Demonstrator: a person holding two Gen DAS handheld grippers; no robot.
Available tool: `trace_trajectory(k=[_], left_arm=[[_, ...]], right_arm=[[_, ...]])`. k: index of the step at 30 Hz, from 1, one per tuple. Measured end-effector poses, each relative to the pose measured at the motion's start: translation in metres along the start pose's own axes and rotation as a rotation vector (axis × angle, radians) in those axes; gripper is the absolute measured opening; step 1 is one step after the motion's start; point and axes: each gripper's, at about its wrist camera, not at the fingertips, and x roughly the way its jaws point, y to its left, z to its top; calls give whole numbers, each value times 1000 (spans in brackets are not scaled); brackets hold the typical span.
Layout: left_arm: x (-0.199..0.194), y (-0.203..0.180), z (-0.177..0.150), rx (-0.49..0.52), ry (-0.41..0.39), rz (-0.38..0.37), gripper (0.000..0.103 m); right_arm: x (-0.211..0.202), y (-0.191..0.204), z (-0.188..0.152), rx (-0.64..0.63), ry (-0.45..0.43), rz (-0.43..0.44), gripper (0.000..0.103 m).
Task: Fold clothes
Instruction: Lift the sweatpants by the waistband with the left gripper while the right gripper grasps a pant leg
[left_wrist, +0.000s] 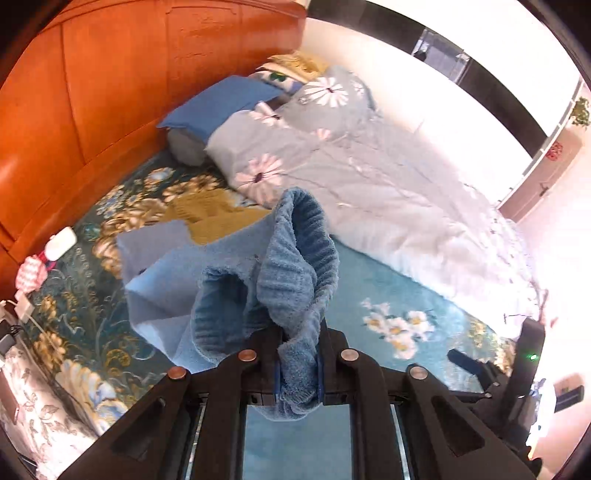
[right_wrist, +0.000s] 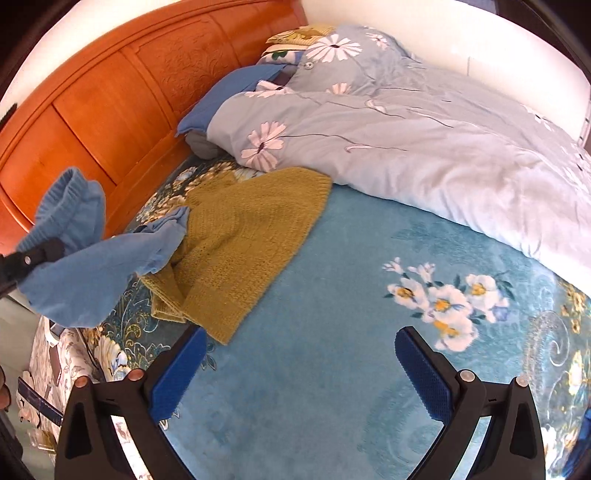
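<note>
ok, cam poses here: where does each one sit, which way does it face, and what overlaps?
Left wrist: on the left gripper, looking along its fingers toward the wooden headboard; own fingers are shut on a blue sweater.
Right wrist: on the right gripper, over the teal floral blanket, facing the headboard; own fingers are open and empty, and the left gripper shows at its left edge.
Shared: blue sweater, mustard knit sweater, grey floral duvet, blue pillow.

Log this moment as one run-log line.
left gripper: shut on blue knit sweater, lifted | right gripper: open, empty | mustard knit sweater: on bed
</note>
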Motion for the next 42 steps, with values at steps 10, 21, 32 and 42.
trace_trajectory(k=[10, 21, 32, 42], left_arm=[[-26, -201, -12, 189, 53, -340, 14], [-24, -334, -40, 311, 115, -507, 14], [91, -286, -139, 395, 405, -163, 15], [133, -201, -185, 458, 575, 1, 30]], right_arm=[[-91, -138, -52, 177, -80, -105, 103], [-177, -268, -125, 361, -147, -240, 103], [-158, -299, -177, 452, -14, -244, 103], [-112, -276, -196, 436, 84, -216, 103]])
